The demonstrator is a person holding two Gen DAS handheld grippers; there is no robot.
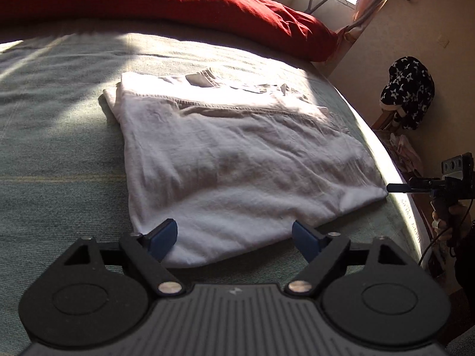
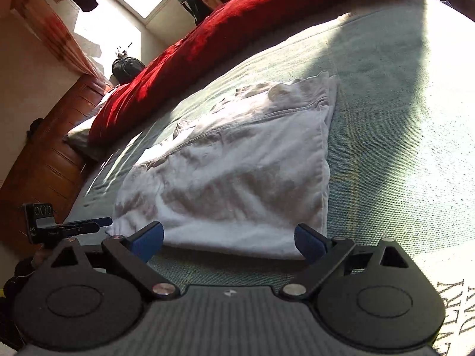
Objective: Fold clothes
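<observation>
I had the white cotton garment (image 1: 237,160), folded into a rough rectangle w/ a stitched hem across its upper layer, lying flat on the grey-green woven bed cover (image 1: 59,148). It sat toward the side edge of the bed, well short of the crumpled red duvet (image 1: 166,3) bunched along the far edge. Sun fell across the far part of the garment and cover; the near part was in shade.

My left hand-held gripper (image 1: 234,237) hung just over the garment's near edge, jaws spread wide, blue pads (image 1: 163,234) apart and nothing clamped btwn them; cloth showed in the gap, but the pads weren't pressing it. My right hand-held gripper (image 2: 228,238) sat at the neighbouring edge, jaws also wide, blue pads (image 2: 148,240) either side of the folded edge, no grip on it.

In the left wrist view I saw the right gripper side-on past the bed's side edge, tips just beside the garment's corner, a hand (image 1: 451,222) round its handle. In the right wrist view the left one showed at the other corner, near the brown wooden headboard (image 2: 53,154).
</observation>
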